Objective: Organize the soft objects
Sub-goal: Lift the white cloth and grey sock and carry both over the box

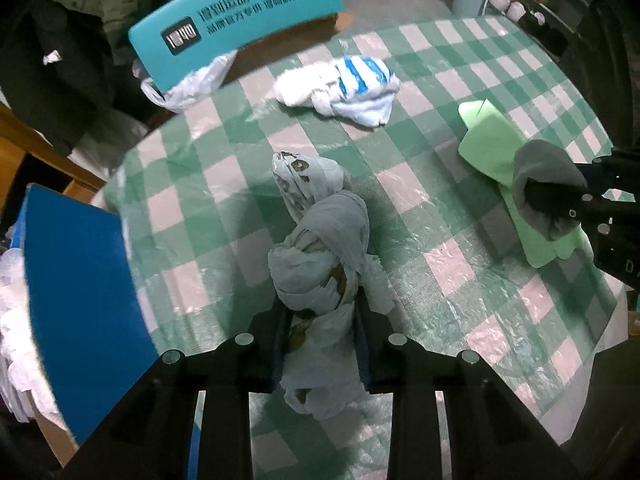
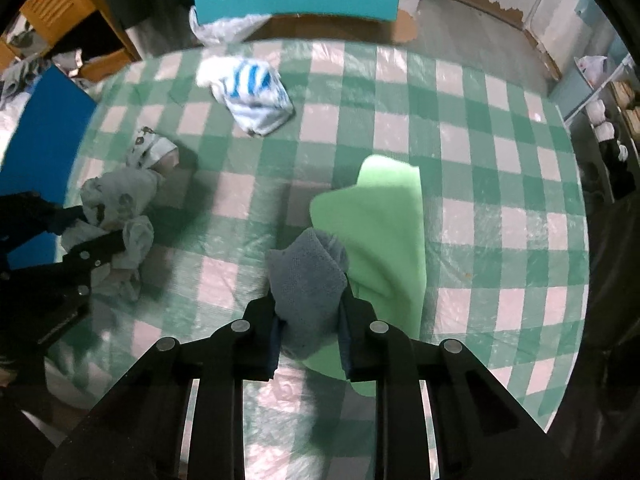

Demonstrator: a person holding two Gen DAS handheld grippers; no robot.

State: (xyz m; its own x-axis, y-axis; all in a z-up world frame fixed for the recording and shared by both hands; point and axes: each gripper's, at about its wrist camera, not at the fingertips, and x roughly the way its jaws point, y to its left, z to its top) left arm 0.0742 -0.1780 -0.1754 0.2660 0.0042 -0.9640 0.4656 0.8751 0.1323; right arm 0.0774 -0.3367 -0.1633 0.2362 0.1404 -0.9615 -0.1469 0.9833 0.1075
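Left gripper [image 1: 320,344] clenched on knotted pale garment [image 1: 316,240], right gripper [image 2: 308,328] on grey sock [image 2: 306,284]; both gripped for sorting

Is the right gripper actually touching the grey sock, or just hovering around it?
Touching. In the right wrist view the right gripper has both pads pressed into the grey sock, bunching it above the green cloth.

On the table [image 2: 460,128] under its green-checked plastic cloth, the knotted pale grey patterned garment [image 1: 320,240] sits between the fingers of my left gripper [image 1: 320,340]. To its right, the flat light-green cloth [image 2: 384,232] lies under the grey knitted sock [image 2: 308,280] in my right gripper [image 2: 308,340]. Behind both (toward the table's far edge) rests the blue-and-white striped bundle [image 1: 340,88], with the teal printed cardboard box [image 1: 240,28] beyond it.
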